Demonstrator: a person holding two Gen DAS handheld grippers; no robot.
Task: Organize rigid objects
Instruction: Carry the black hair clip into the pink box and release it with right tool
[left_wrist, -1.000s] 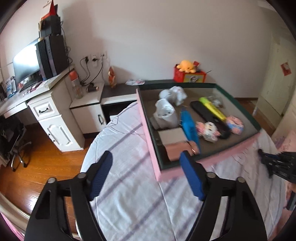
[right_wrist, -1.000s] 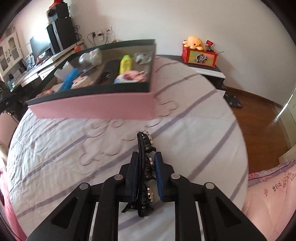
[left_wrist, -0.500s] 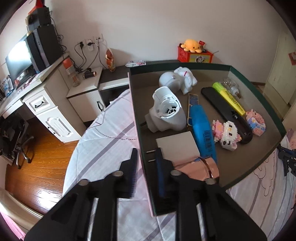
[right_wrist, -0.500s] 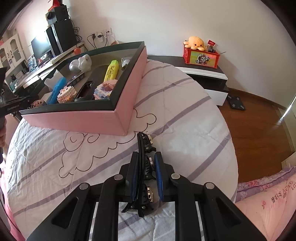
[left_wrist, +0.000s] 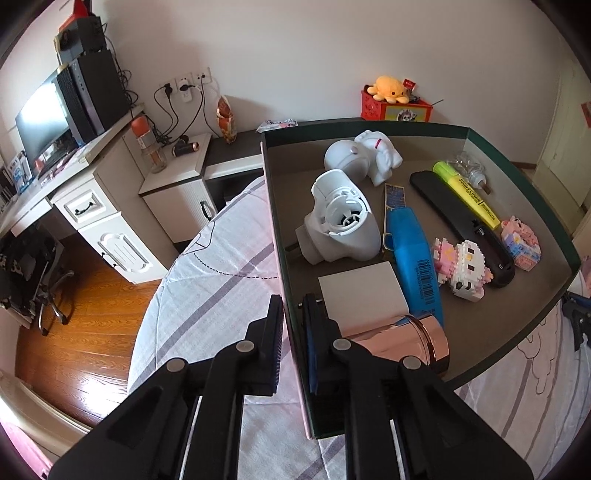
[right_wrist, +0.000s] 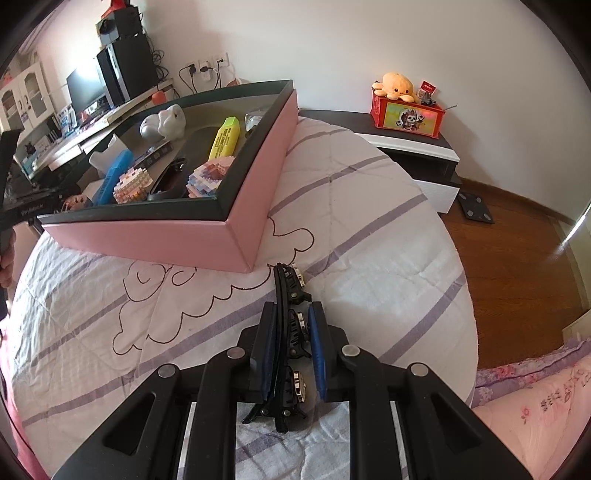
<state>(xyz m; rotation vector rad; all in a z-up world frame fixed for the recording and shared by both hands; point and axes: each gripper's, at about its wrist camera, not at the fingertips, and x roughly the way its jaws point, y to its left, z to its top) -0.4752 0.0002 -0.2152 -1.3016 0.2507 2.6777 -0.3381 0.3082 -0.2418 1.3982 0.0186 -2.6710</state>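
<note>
The left gripper (left_wrist: 293, 325) has its fingers pinched on the side wall of the pink box (right_wrist: 177, 236) on the bed (right_wrist: 369, 236); the right gripper (right_wrist: 291, 347) squeezes a black hair clip (right_wrist: 288, 291)

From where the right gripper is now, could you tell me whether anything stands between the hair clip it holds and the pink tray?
Nothing visible does: between the hair clip and the pink tray lies only bare bedsheet.
</note>
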